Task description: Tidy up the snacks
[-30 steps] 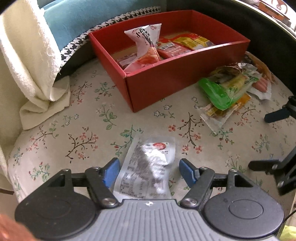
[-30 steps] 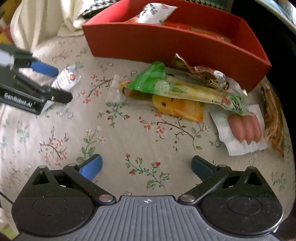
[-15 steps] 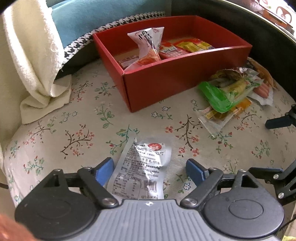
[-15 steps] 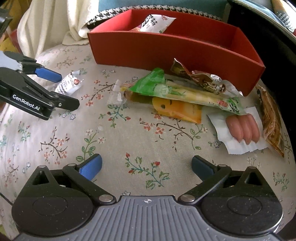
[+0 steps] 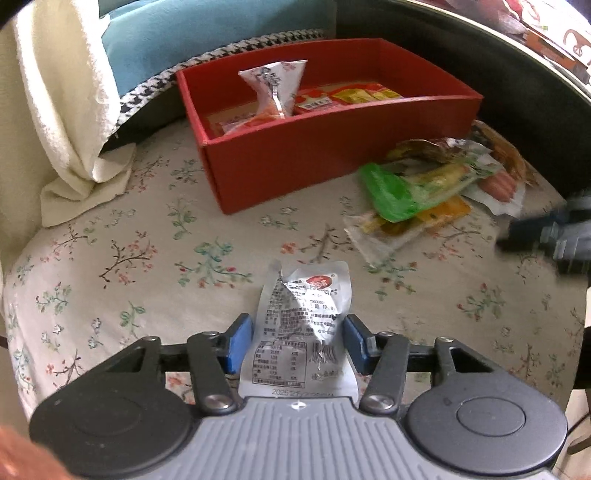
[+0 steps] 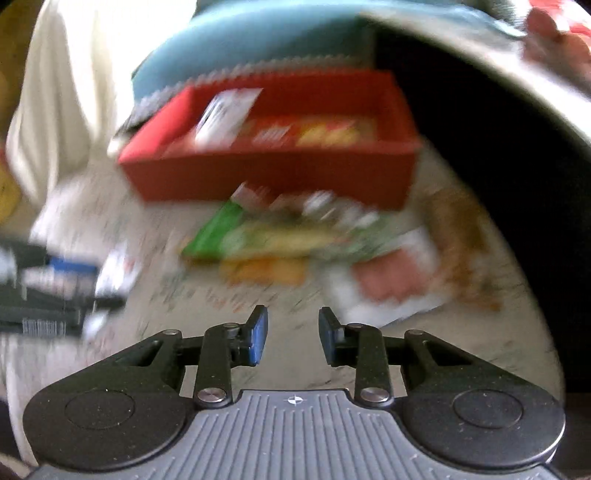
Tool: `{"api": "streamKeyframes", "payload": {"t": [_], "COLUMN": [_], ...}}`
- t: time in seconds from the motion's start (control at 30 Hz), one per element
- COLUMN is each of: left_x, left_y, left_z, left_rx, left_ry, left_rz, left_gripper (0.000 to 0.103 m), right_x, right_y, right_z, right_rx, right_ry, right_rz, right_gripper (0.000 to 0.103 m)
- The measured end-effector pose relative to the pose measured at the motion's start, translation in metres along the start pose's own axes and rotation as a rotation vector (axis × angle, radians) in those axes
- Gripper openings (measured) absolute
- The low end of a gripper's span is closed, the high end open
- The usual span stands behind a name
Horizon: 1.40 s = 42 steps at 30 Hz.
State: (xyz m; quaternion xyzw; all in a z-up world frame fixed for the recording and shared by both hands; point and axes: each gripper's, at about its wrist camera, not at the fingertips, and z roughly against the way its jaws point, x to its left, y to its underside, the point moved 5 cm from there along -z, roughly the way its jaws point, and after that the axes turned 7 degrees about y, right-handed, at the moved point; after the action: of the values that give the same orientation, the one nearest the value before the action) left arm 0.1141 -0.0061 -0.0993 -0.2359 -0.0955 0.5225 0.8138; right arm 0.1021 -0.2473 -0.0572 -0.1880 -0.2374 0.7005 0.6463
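Note:
A white snack packet [image 5: 306,306] with printed text lies on the flowered cloth [image 5: 147,258], lengthwise between the blue pads of my left gripper [image 5: 298,332]. Its jaws are closing and both pads touch the packet's edges. Behind it stands the red box [image 5: 332,155], with several snack packets inside. My right gripper [image 6: 293,332] hangs above the cloth in a blurred view, its jaws closing to a narrow gap with nothing between them. Ahead of it is a pile of loose snacks: a green packet [image 6: 221,236], an orange one [image 6: 266,269] and a sausage pack [image 6: 384,277].
A cream towel [image 5: 62,110] hangs at the left, and a blue cushion [image 5: 207,33] sits behind the box. A dark curved edge [image 5: 517,92] bounds the surface at the right. The right gripper [image 5: 546,232] shows blurred beside the green packet [image 5: 391,192].
My left jaws widened, then closed in onto the white packet's edges. My right jaws went from wide apart to a narrow gap, and that gripper rose and swung, blurring its view.

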Motion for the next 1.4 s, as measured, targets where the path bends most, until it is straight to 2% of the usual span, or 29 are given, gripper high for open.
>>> {"api": "streamKeyframes", "payload": {"t": [0.03, 0.1, 0.13, 0.23, 0.33, 0.53, 0.57, 0.67, 0.83, 0.97, 1.03, 1.17, 1.27, 1.3, 1.4], "left_x": [-0.004, -0.009, -0.011, -0.015, -0.016, -0.019, -0.021, -0.029, -0.040, -0.041, -0.040, -0.038, -0.038, -0.039, -0.040], "left_y": [0.000, 0.000, -0.001, -0.004, -0.007, -0.019, -0.022, -0.027, -0.031, -0.032, -0.033, -0.034, -0.035, -0.035, -0.037], "left_z": [0.000, 0.001, 0.001, 0.003, 0.003, 0.003, 0.002, -0.001, -0.006, -0.008, -0.007, -0.006, -0.004, -0.003, 0.002], "left_rx": [0.002, 0.000, -0.003, -0.014, -0.018, -0.025, -0.025, -0.019, -0.001, 0.007, 0.003, 0.000, -0.002, -0.005, -0.022], "left_ry": [0.008, 0.035, 0.044, 0.076, 0.105, 0.164, 0.176, 0.209, 0.243, 0.258, 0.262, 0.267, 0.270, 0.271, 0.269], "left_rz": [-0.003, -0.001, 0.000, 0.007, 0.026, 0.074, 0.077, 0.075, 0.055, 0.056, 0.060, 0.066, 0.072, 0.072, 0.071], "left_gripper": [0.046, 0.046, 0.046, 0.046, 0.046, 0.046, 0.046, 0.046, 0.046, 0.046, 0.046, 0.047, 0.047, 0.047, 0.047], "right_x": [-0.012, -0.039, -0.053, -0.093, -0.113, -0.121, -0.120, -0.115, -0.117, -0.122, -0.124, -0.117, -0.103, -0.100, -0.092], "right_y": [-0.007, -0.019, -0.024, -0.040, -0.048, -0.061, -0.062, -0.064, -0.056, -0.057, -0.056, -0.055, -0.052, -0.051, -0.048], "right_z": [0.005, 0.009, 0.008, -0.002, -0.016, -0.050, -0.054, -0.067, -0.088, -0.090, -0.086, -0.072, -0.060, -0.055, -0.040], "right_rx": [-0.019, -0.046, -0.044, -0.007, 0.016, 0.084, 0.087, 0.118, 0.177, 0.166, 0.163, 0.150, 0.136, 0.130, 0.109], "right_ry": [0.016, 0.068, 0.087, 0.128, 0.159, 0.168, 0.164, 0.140, 0.161, 0.156, 0.146, 0.023, 0.014, -0.003, -0.041], "right_rz": [-0.025, -0.089, -0.119, -0.208, -0.233, -0.240, -0.241, -0.232, -0.218, -0.249, -0.259, -0.309, -0.282, -0.282, -0.289], "right_gripper": [0.040, 0.057, 0.060, 0.060, 0.060, 0.066, 0.072, 0.078, 0.080, 0.077, 0.070, 0.053, 0.048, 0.038, 0.037]}}
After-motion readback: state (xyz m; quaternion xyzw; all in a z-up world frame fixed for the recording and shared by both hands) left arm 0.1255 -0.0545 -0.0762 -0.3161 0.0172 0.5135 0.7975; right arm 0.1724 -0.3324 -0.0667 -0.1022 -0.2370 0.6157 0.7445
